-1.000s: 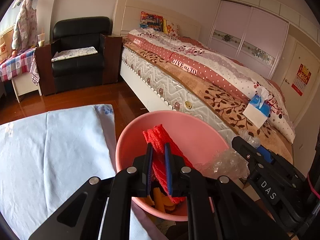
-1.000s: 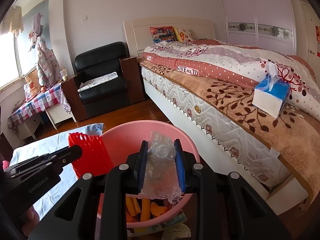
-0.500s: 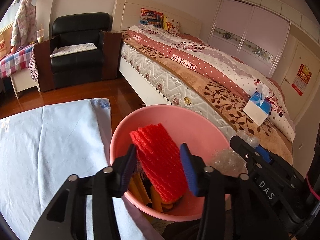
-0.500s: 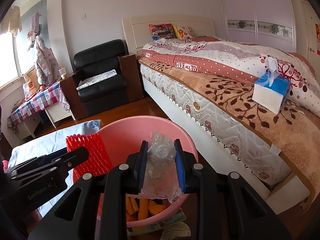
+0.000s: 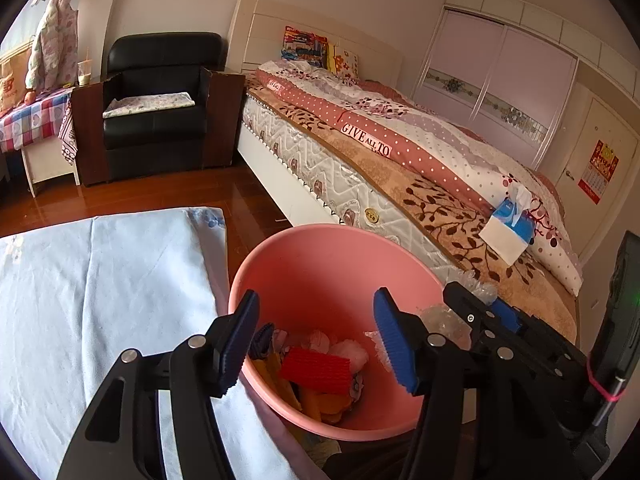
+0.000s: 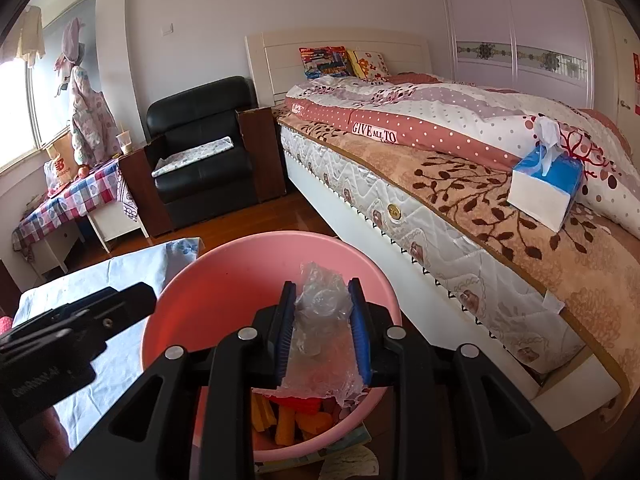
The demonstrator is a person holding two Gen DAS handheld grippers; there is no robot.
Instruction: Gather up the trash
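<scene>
Currently left gripper [image 5: 316, 338] sits over the pink bin [image 5: 320, 256], jaws spread wide after just opening, nothing between them. Red foam net [image 5: 316, 370] lies loose inside the bin on top of the other trash: orange peel strips [image 5: 316, 404] and some white crumpled bits [image 5: 344, 350]. Net is flat-ish, clear of both blue pads [image 5: 394, 344].

Right gripper [image 6: 322, 330] is clamped on a crumpled clear plastic wrapper [image 6: 320, 320], held above the bin's near edge. Pads press on both sides of it; the lower part of the wrapper hangs out below the jaws over the bin contents. In the left wrist view the same wrapper shows just beside the bin's right rim, in front of the right gripper's black body.

Bin stands on the wood floor [image 5: 168, 196] next to the bed [image 5: 400, 184], with some paper or a magazine [image 6: 348, 446] partly under it. Pale blue cloth [image 5: 100, 292] lies left of the bin, touching or slightly under its rim, can't tell which. Blue tissue box [image 6: 546, 190] sits on the bed's brown leaf-pattern blanket, well apart from the bin. Black armchair [image 6: 202, 152] stands at the far wall by the headboard.
</scene>
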